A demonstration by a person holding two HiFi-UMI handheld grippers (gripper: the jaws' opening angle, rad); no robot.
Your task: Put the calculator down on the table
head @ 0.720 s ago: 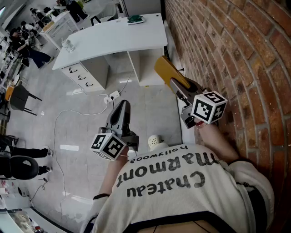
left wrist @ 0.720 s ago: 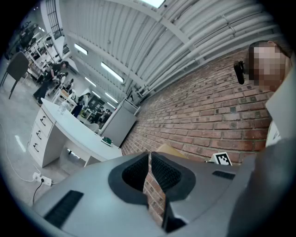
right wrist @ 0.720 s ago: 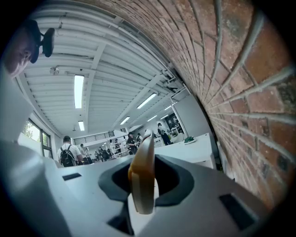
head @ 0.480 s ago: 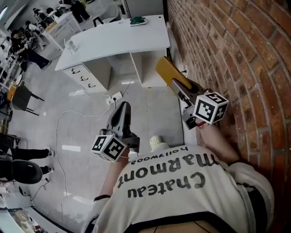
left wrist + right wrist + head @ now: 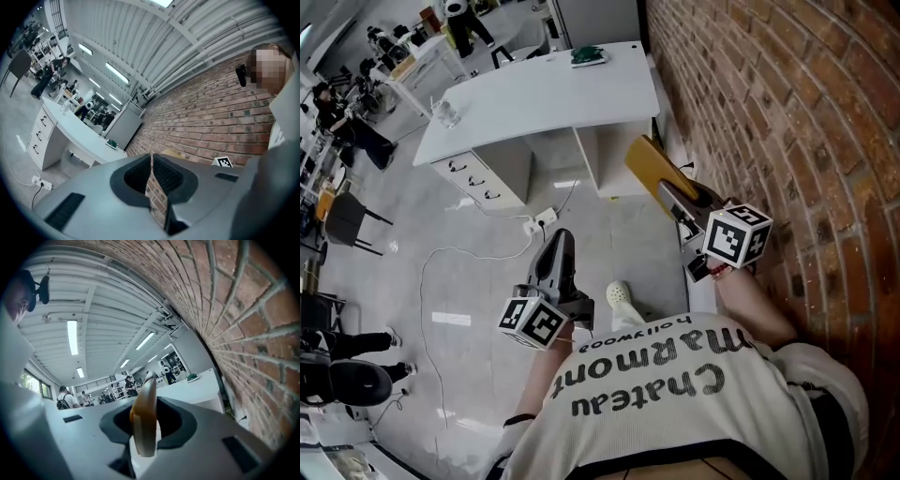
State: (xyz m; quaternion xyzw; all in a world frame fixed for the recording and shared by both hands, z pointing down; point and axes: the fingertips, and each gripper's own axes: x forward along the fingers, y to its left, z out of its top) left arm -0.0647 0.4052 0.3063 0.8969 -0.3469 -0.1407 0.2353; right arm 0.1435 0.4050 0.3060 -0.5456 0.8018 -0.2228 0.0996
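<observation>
While the right gripper (image 5: 670, 190) is clamped on the calculator (image 5: 649, 161), that yellow slab hangs in the air at about one o'clock from the middle of the head view. It is close beside the brick wall (image 5: 787, 112) and not on any surface. In the right gripper view it stands edge-on and upright between the jaws, with a pad pressed against each flat face and its far end sticking out past the fingertips.

The white table (image 5: 544, 94) lies beyond the calculator, at about twelve o'clock in the head view, and the two are apart. On the table's far end, at twelve o'clock, sits a small green object (image 5: 589, 56). A small clear thing (image 5: 445, 114) stands near the table's ten o'clock edge. A white drawer unit (image 5: 473, 169) stands under that end of the table.

The left gripper (image 5: 558, 236) is held level over the grey floor, at about six o'clock from the table and at eight o'clock from the right gripper. Its jaws are together with nothing between them. The left gripper view shows only a thin slit between the ribbed pads, with brick showing through it.

On the floor, a white power strip (image 5: 542, 221) lies at eleven o'clock from the left gripper. A white cable (image 5: 431, 281) loops away from it toward eight o'clock. A pale shoe (image 5: 620, 295) shows at four o'clock from the left gripper, just above the person's cream shirt (image 5: 675, 403).
</observation>
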